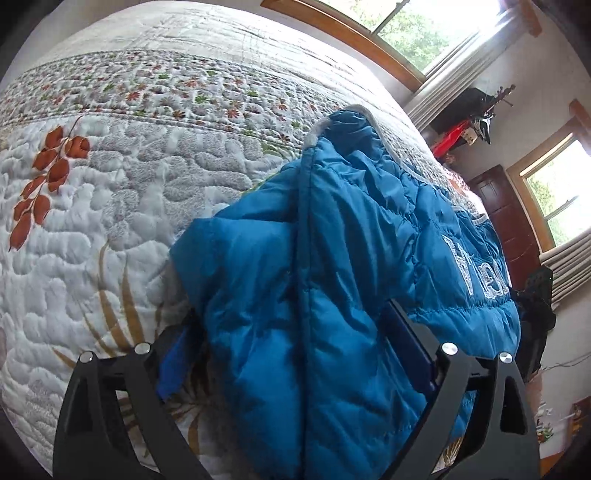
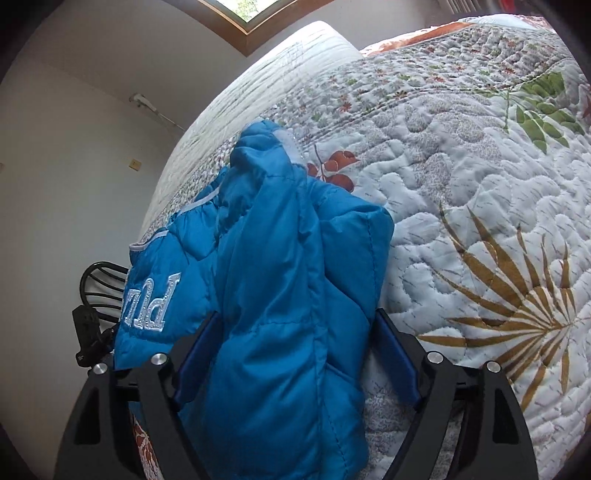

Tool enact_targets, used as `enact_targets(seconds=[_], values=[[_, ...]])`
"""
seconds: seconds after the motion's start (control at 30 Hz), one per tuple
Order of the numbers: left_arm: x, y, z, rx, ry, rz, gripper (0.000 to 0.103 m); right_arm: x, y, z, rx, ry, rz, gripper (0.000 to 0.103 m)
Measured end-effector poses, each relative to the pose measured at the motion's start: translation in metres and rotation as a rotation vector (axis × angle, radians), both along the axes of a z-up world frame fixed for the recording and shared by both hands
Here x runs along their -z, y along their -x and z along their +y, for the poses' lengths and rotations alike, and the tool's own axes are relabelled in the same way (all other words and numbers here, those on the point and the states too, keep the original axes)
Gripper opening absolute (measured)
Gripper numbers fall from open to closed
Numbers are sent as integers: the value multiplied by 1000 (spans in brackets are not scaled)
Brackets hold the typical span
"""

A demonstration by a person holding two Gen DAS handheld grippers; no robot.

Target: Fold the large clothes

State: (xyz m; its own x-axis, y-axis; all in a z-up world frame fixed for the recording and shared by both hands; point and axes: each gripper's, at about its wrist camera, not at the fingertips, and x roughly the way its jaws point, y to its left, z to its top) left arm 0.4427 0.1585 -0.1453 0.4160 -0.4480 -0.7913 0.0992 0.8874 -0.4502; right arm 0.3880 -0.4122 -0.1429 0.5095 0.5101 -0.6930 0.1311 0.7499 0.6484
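Blue puffer jacket [image 1: 332, 280] lies bunched on the quilted floral bedspread [image 1: 122, 229], white lettering on one panel. Left gripper [image 1: 295, 354]: jaws spread wide, a jacket fold lying loosely between the blue pads, no visible squeeze. Right gripper [image 2: 295, 350]: jaws likewise wide apart, jacket bulk between them, pads not pressing. Window [image 1: 417, 33] behind the bed.

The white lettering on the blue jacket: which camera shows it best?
The right wrist view: the white lettering on the blue jacket shows several clear, sparkly letters there, though upside down. The left wrist view catches the lettering at the jacket's far edge, curving away, partly cut off.
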Motion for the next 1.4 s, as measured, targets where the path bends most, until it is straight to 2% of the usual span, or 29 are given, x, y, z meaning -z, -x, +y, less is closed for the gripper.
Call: enact_targets(seconds=[0.07, 0.1, 0.13, 0.17, 0.2, 0.23, 0.27, 0.4, 0.5, 0.67, 0.77, 0.97, 1.03, 1.1, 1.2, 1.27, 1.33, 1.4], values=[[1, -6, -7, 13, -7, -3, 89, 0, -5, 3, -9, 6, 1, 79], [1, -8, -9, 17, -1, -3, 80, -1, -6, 5, -18, 14, -2, 74], [0, -9, -11, 16, 8, -3, 68, -1, -6, 7, -27, 6, -7, 64], [0, -10, -11, 15, 21, -5, 60, -2, -5, 9, -32, -6, -12, 54], [-2, -8, -13, 18, 35, -8, 48, -3, -4, 11, -34, -11, -20, 49], [-4, -7, -15, 16, 33, -12, 40, -7, -2, 13, -34, -7, -29, 43], [-6, -5, -19, 13, 14, -17, 37, -11, 1, 17, -34, 8, -41, 37], [-22, 4, -33, -1, -88, -50, 23, -29, 7, 26, -27, 34, -72, 27], [-37, 13, -38, -10, -110, -73, 15, -49, 20, 27, -34, 25, -110, 22], [-73, 51, -27, -11, -52, -128, 14, -91, 55, 45, -85, 44, -192, 19], [-98, 91, -19, -13, -38, -180, 14, -111, 87, 61, -120, 73, -228, 19], [-119, 189, 11, -13, 32, -202, 15, -119, 163, 91, -189, 54, -256, 19], [-115, 213, 18, -11, 31, -196, 15, -112, 181, 100, -203, 47, -249, 19], [-102, 232, 22, -13, -7, -191, 17, -101, 190, 107, -211, 55, -233, 19], [-63, 237, 27, -28, -55, -118, 20, -69, 183, 109, -190, 61, -152, 20], [-33, 234, 27, -51, -133, -99, 31, -39, 174, 104, -158, 62, -87, 25], [-15, 234, 29, -51, -152, -114, 42, -10, 165, 94, -141, -52, -45, 29], [-10, 236, 27, -55, -162, -132, 43, 8, 165, 83, -127, -164, -39, 31]])
